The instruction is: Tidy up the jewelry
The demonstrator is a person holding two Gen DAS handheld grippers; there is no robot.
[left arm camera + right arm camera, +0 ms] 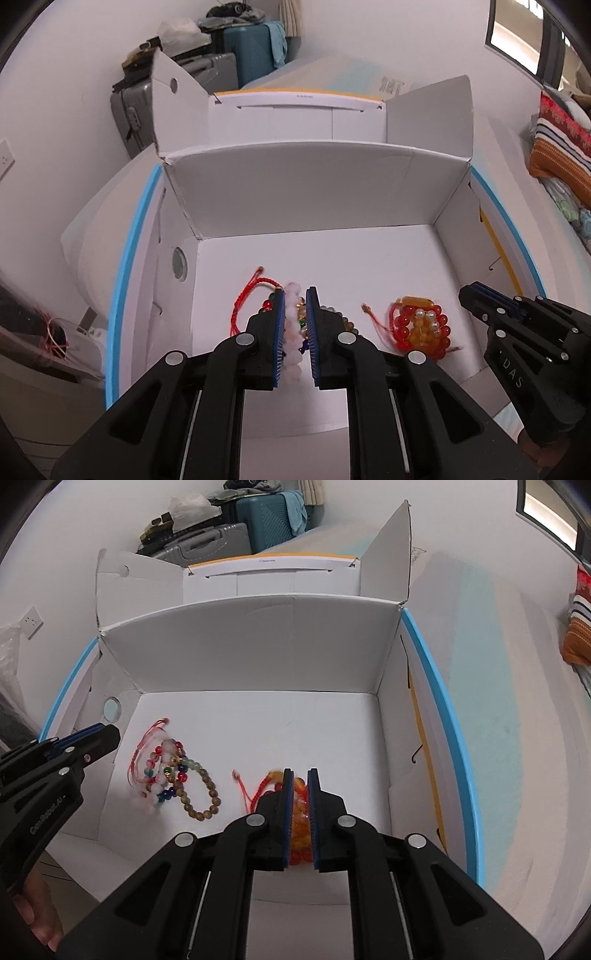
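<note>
Two heaps of beaded jewelry are seen on the floor of an open white cardboard box with blue-edged side walls. From the left wrist view, the left black two-finger gripper with blue ribbed pads is seen low over the left heap, a tangle of pale pink, multicoloured and brown wooden bead bracelets with red cords; its fingers stand a narrow gap apart with the pale pink beads lying between them, but whether the beads are actually pinched cannot be told from here. The right wrist view shows what is hidden there: the same heap is spread out in full, the brown wooden bracelet looping toward the middle of the box, and the left gripper is seen from the side, appearing beside or above the heap near the left wall, with its pads nearly together. In that right view, the right black two-finger gripper is seen with its fingers close together around the second heap, a cluster of red, orange and amber bead bracelets; true contact cannot be confirmed. The left view shows this cluster whole, with small pearl-white beads on top, and the right gripper appearing just beside it, fingers close together.
</note>
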